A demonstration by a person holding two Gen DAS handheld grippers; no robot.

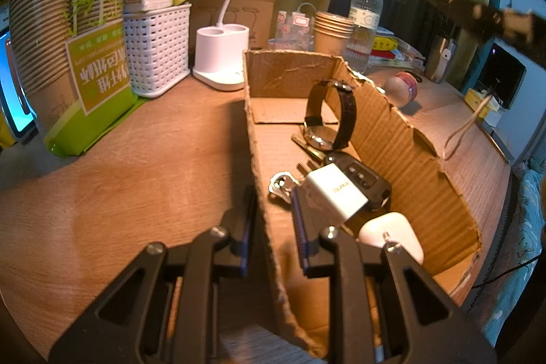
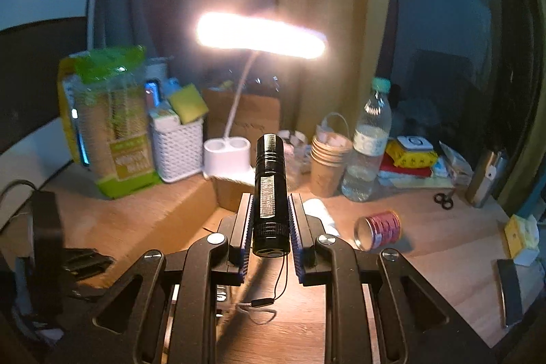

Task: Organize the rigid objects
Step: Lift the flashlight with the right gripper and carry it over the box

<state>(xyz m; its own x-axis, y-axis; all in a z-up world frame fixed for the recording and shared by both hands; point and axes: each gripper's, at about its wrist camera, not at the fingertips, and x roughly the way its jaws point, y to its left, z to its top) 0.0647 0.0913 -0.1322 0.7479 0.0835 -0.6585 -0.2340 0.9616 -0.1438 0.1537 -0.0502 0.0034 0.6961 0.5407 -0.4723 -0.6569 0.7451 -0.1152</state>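
Note:
My left gripper straddles the near left wall of an open cardboard box, one finger outside and one inside, shut on that wall. Inside the box lie a black wristwatch, keys, a black car key fob, a white charger plug and a white earbud case. My right gripper is shut on a black flashlight that sticks out forward beyond the fingertips, raised above the wooden table. The flashlight's thin lanyard dangles below it.
Along the back stand a green pack of paper cups, a white basket, a lit desk lamp, stacked paper cups and a water bottle. A red tin lies on its side. Scissors lie at the right.

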